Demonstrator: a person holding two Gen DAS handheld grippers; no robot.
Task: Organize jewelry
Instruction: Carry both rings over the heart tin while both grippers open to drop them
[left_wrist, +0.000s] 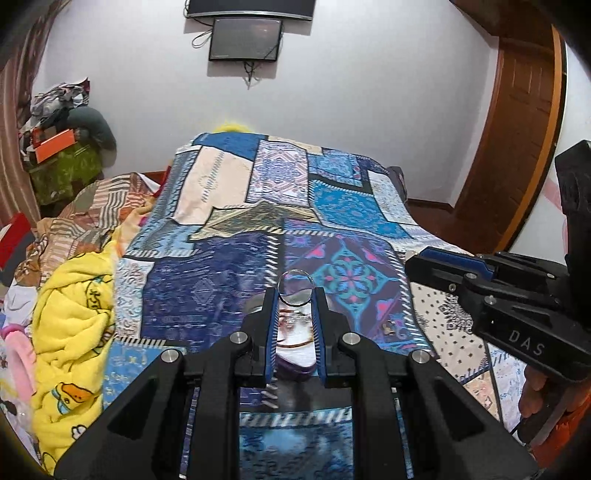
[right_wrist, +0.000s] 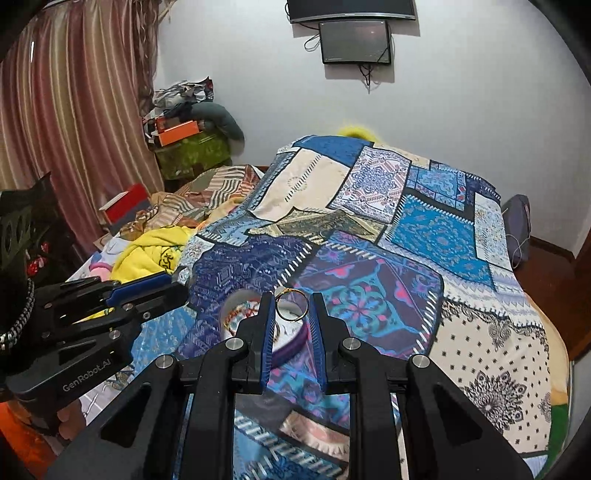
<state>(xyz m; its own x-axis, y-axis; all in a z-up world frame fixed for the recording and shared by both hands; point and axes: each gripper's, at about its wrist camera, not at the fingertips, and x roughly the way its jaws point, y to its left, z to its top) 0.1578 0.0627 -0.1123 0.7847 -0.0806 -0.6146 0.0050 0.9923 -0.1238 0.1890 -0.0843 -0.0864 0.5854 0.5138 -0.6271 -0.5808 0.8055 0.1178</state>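
Your left gripper (left_wrist: 295, 295) fingers clamped a silver ring (left_wrist: 295, 287); your right gripper (right_wrist: 291, 302) fingers clamped a gold ring (right_wrist: 291, 305) above the bed (right_wrist: 480, 332).

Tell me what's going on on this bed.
A person is sorting jewelry with a handheld tool in each hand. The left tool grips a silver ring between its fingertips, and the right tool grips a gold ring the same way. Both are held above a round dish holding bracelets, which sits on the patchwork bedspread. Neither ring has been set down yet.
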